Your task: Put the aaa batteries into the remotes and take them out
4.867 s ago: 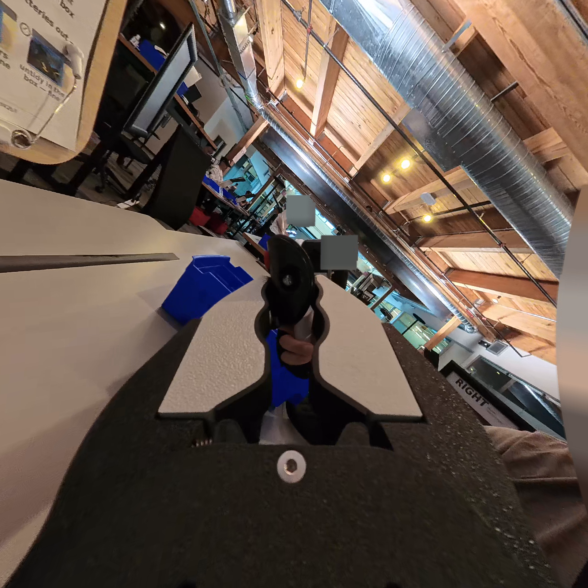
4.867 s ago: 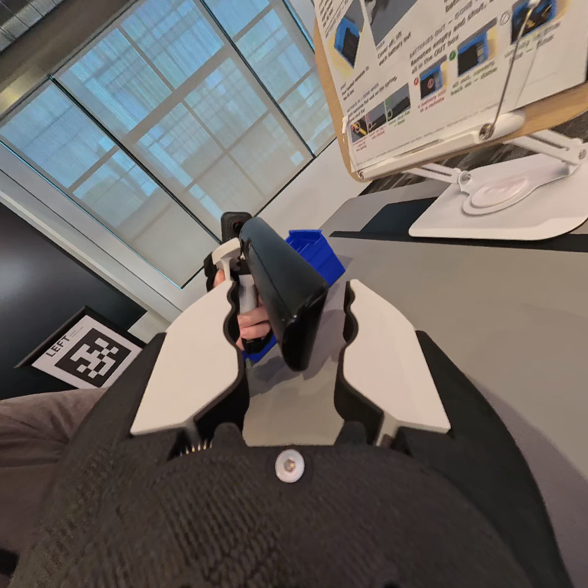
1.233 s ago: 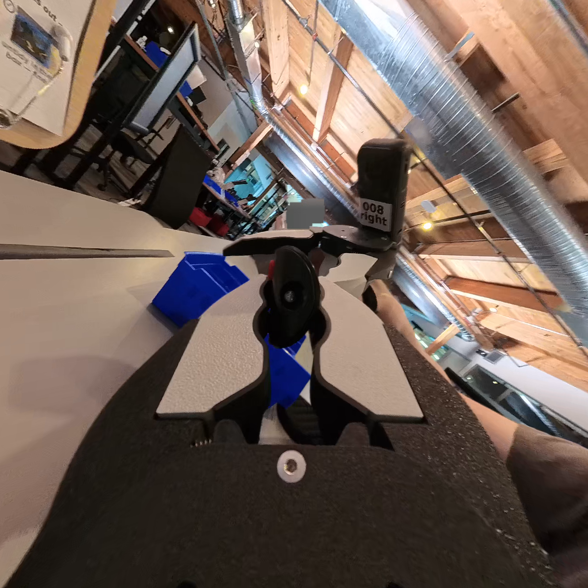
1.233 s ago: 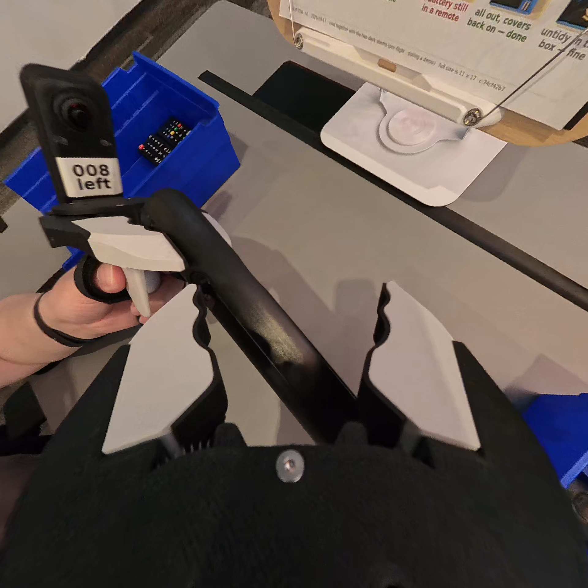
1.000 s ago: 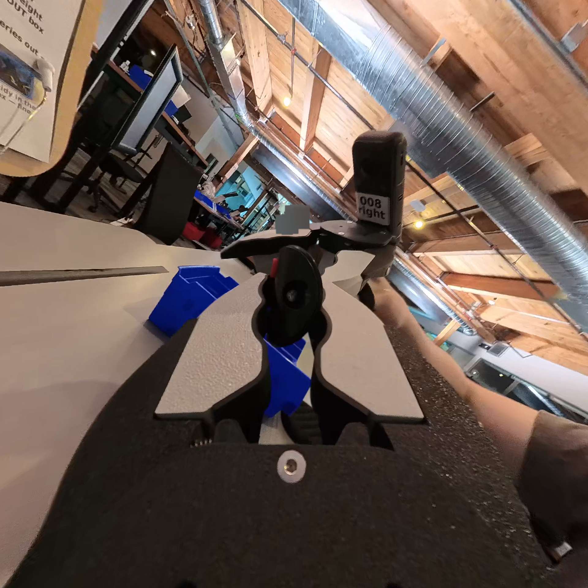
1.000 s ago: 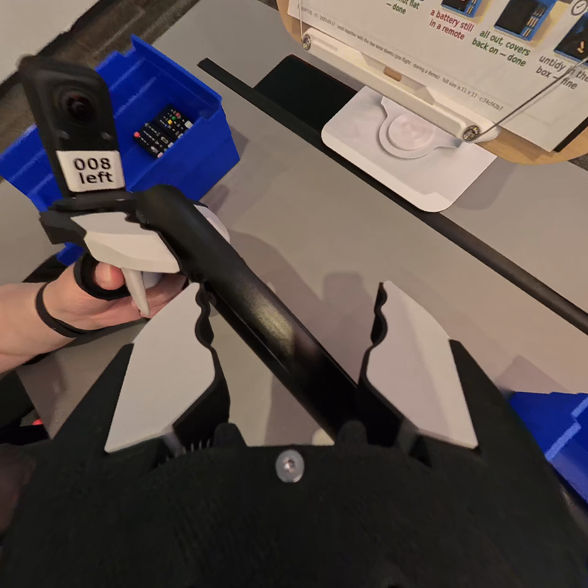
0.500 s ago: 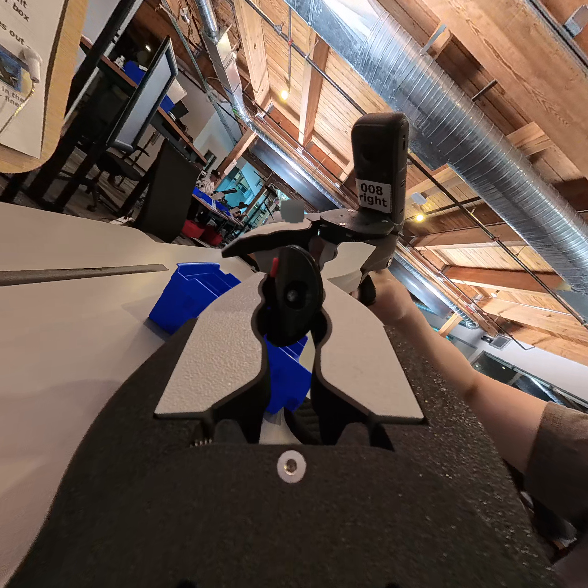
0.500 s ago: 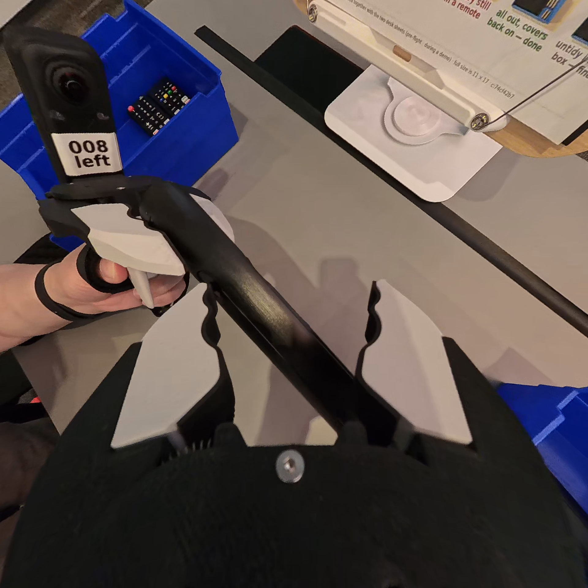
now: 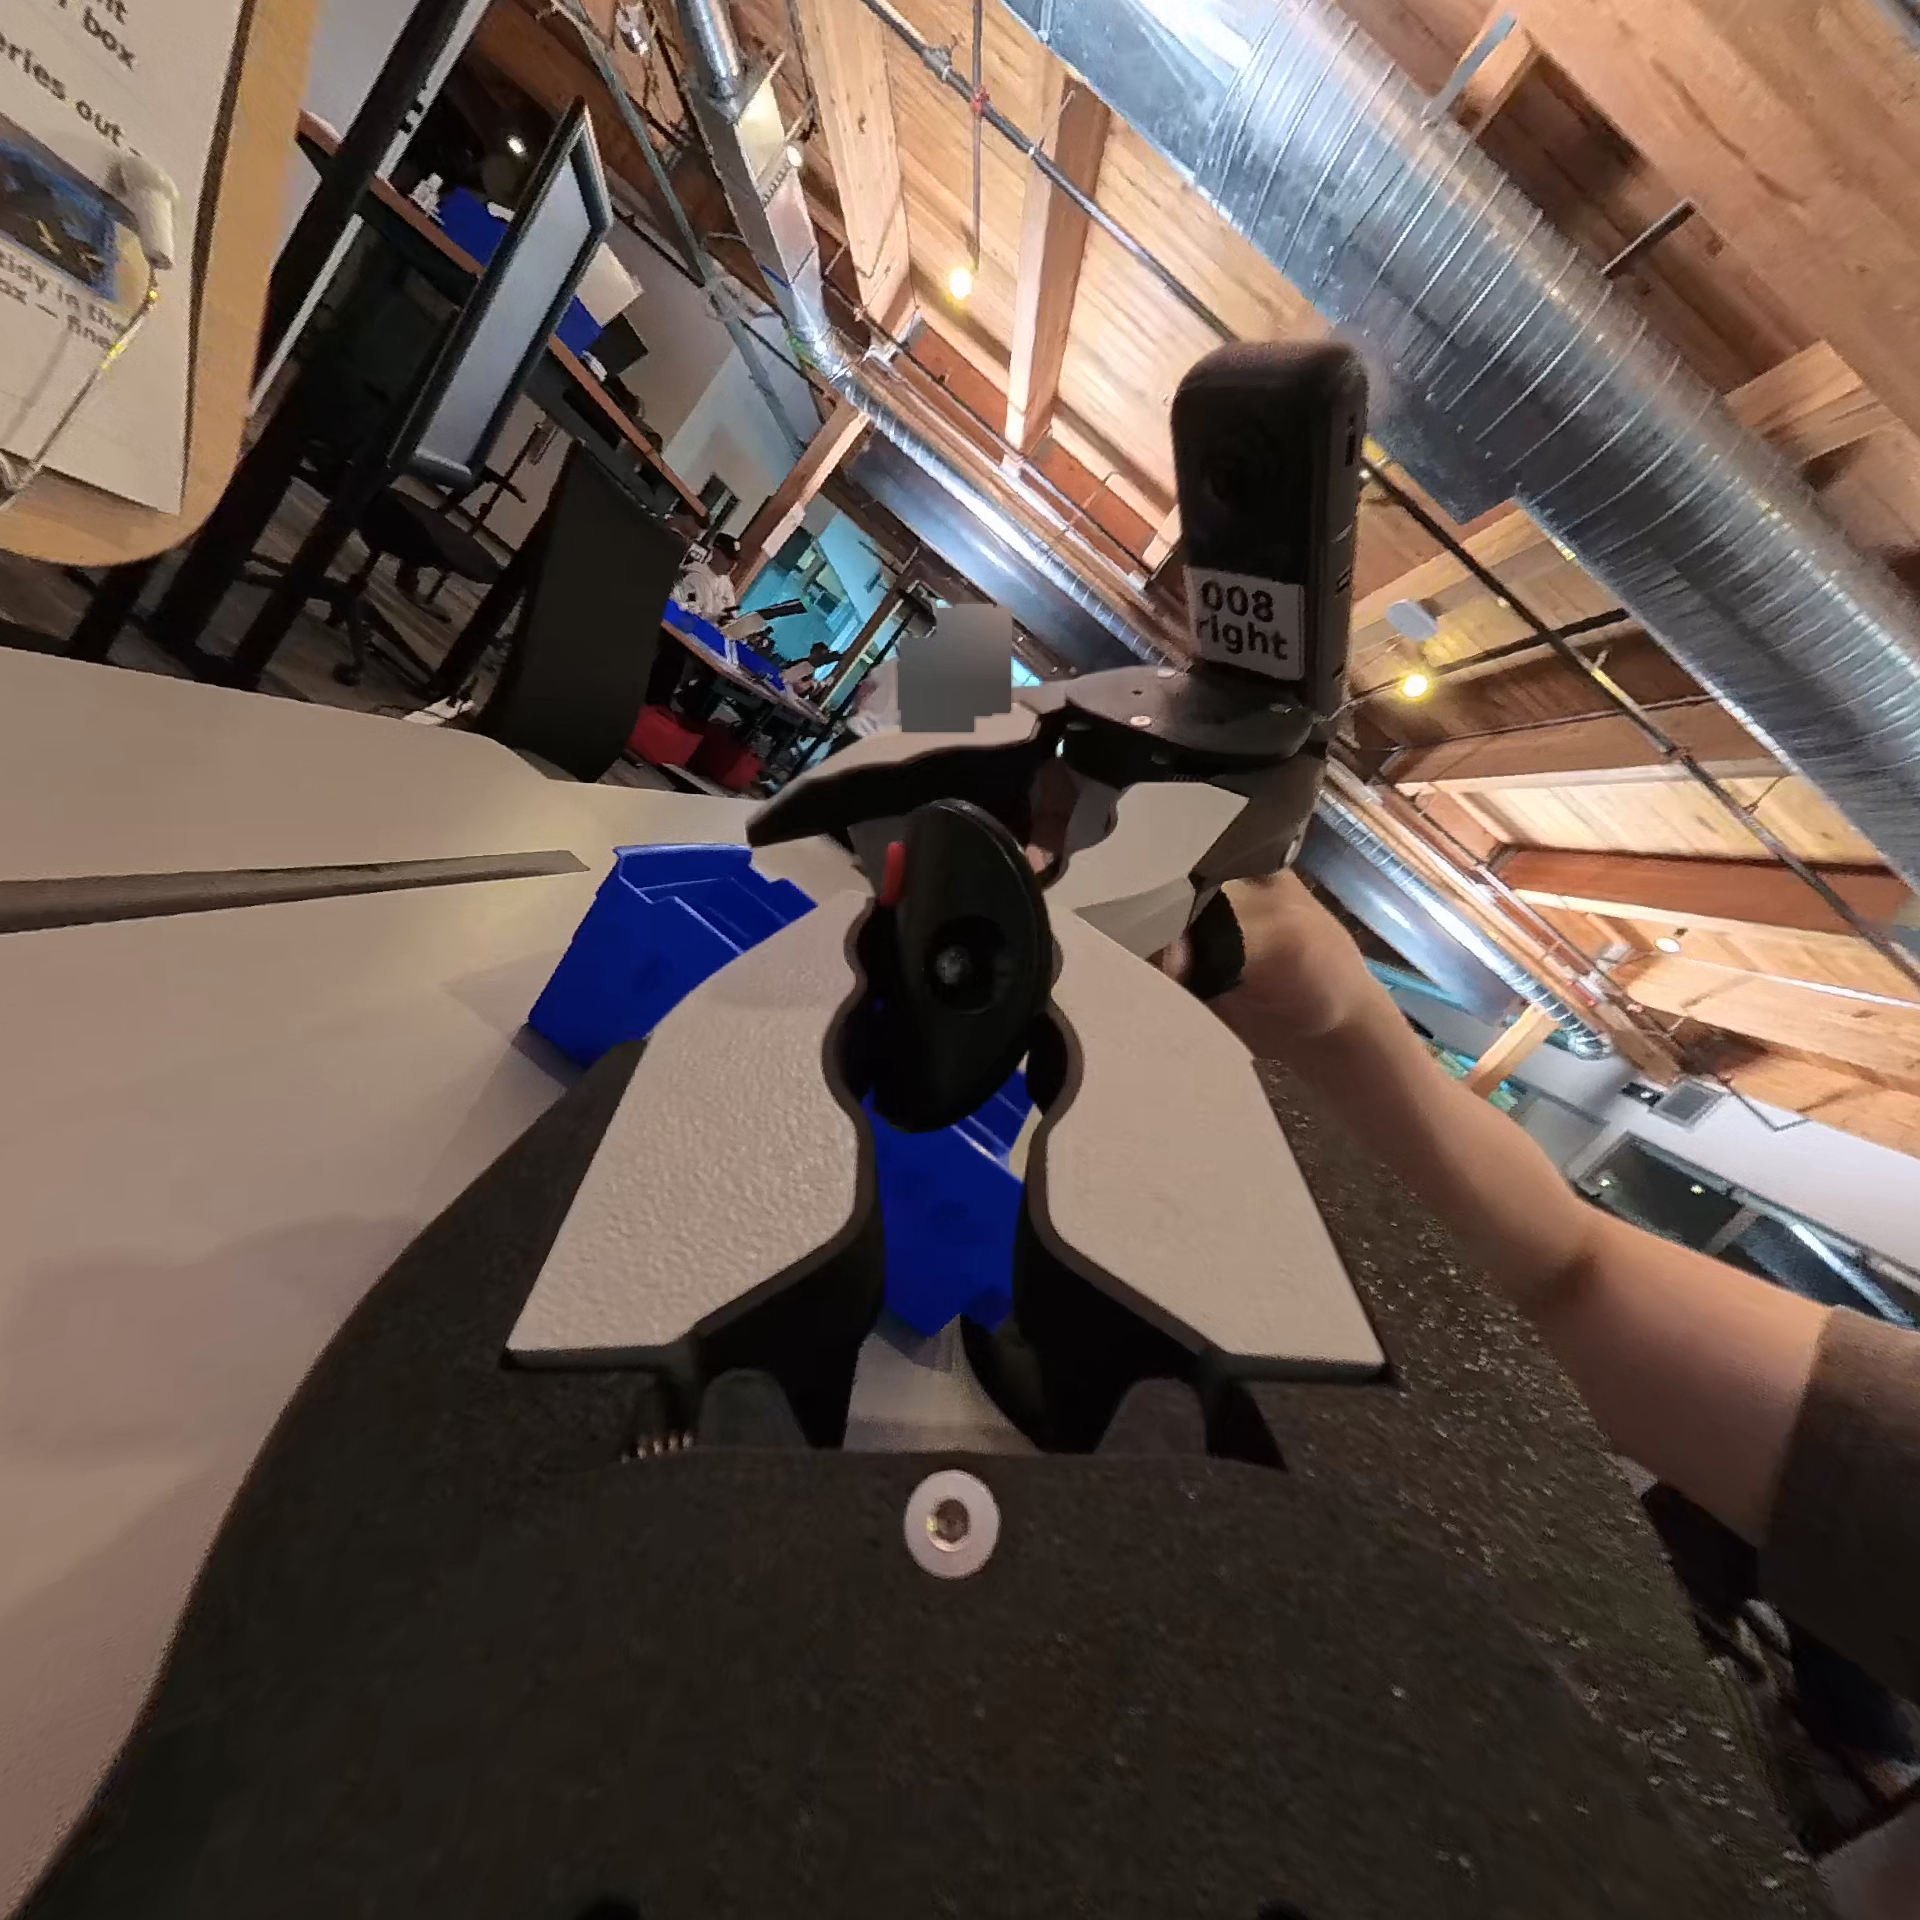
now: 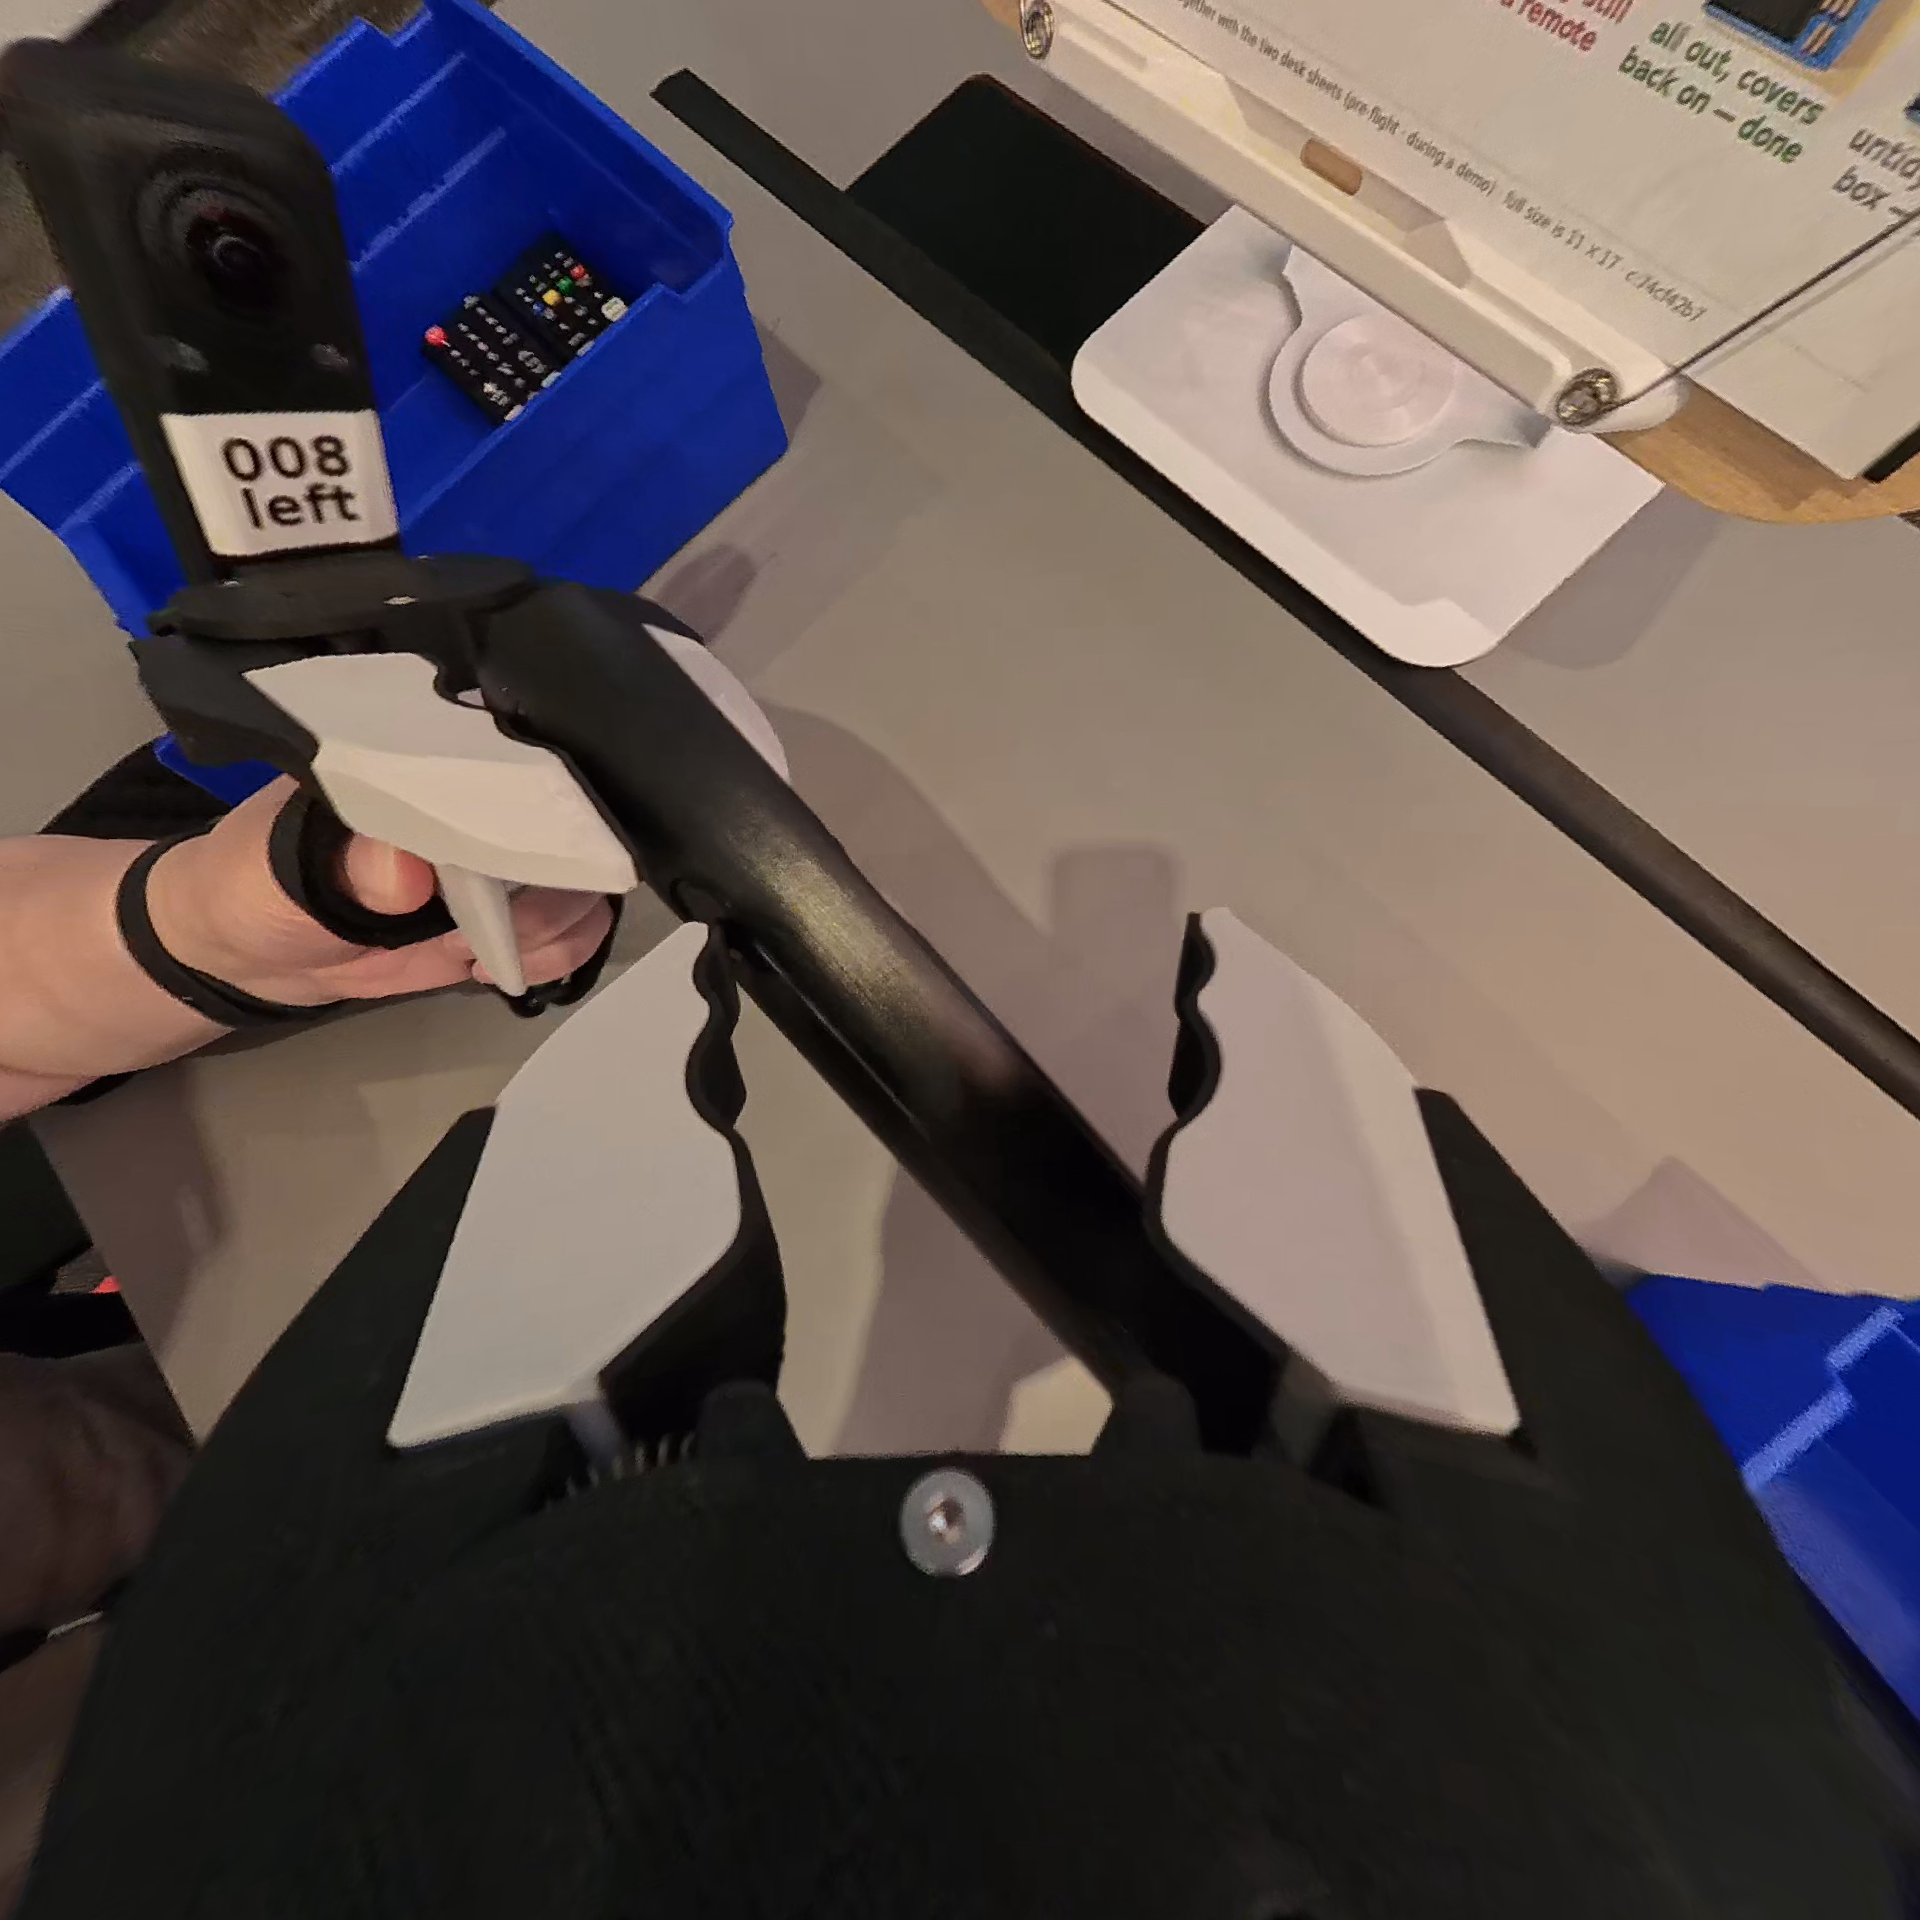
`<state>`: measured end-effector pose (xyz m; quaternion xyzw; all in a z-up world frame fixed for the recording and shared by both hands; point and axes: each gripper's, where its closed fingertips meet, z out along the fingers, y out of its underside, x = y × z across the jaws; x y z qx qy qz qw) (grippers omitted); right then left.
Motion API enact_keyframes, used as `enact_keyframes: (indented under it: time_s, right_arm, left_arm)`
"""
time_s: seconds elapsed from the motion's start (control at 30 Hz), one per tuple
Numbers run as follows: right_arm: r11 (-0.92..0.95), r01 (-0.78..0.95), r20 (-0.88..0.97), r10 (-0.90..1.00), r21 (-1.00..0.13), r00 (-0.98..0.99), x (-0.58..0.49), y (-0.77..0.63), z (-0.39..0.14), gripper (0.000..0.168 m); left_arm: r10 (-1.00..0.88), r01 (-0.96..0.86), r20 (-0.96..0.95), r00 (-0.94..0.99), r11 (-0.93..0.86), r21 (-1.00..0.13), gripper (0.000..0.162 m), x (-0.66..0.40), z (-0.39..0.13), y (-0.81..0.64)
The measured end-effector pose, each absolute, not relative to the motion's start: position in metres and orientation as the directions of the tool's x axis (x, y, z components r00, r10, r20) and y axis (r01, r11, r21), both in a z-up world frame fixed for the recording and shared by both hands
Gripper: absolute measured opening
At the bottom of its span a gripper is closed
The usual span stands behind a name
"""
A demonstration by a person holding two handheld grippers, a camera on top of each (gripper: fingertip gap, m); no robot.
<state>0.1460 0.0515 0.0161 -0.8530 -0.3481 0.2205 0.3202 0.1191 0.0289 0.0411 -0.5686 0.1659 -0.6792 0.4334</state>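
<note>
Warm, even indoor light fills the room, coming from small ceiling lamps (image 9: 958,281) among the wooden beams above the tool. Soft, smudged shadows lie on the grey table (image 10: 1039,727) just ahead of the fingers. A dull sheen runs along the black remote (image 10: 883,987). Wide-angle bending curves the edges of both views, and the nearest parts look slightly blurred.

Your long black remote (image 10: 883,987) slants from near right up to far left above the grey table, back side up. Two more button-faced remotes (image 10: 525,327) lie in the far-left blue bin (image 10: 644,436).
</note>
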Motion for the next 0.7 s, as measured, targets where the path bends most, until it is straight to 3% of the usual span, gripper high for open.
enact_keyframes:
  time_s: [0.03, 0.2, 0.37, 0.57, 0.7]
  right_arm:
    - [-0.553, 0.432, -0.175, 0.736, -0.712, 0.654, 0.143, 0.051, 0.019, 0.085]
    - [-0.499, 0.419, -0.151, 0.760, -0.758, 0.632, 0.137, 0.047, 0.032, 0.089]
    - [-0.494, 0.427, -0.164, 0.777, -0.757, 0.607, 0.130, 0.035, 0.035, 0.081]
    - [-0.443, 0.513, -0.052, 0.791, -0.735, 0.609, 0.135, 0.029, 0.040, 0.080]
    - [-0.418, 0.527, -0.012, 0.791, -0.740, 0.611, 0.136, 0.027, 0.040, 0.080]
  left_arm:
    - [-0.772, 0.423, 0.635, -0.008, -0.578, -0.698, 0.025, 0.116, 0.045, 0.029]
    - [-0.776, 0.442, 0.621, -0.112, -0.599, -0.668, 0.025, 0.112, 0.056, 0.023]
    - [-0.780, 0.444, 0.583, -0.227, -0.616, -0.651, 0.026, 0.108, 0.063, 0.015]
    - [-0.878, 0.408, 0.453, -0.156, -0.475, -0.780, 0.027, 0.114, 0.067, 0.004]
    - [-0.858, 0.383, 0.488, -0.162, -0.511, -0.770, 0.025, 0.117, 0.064, 0.004]
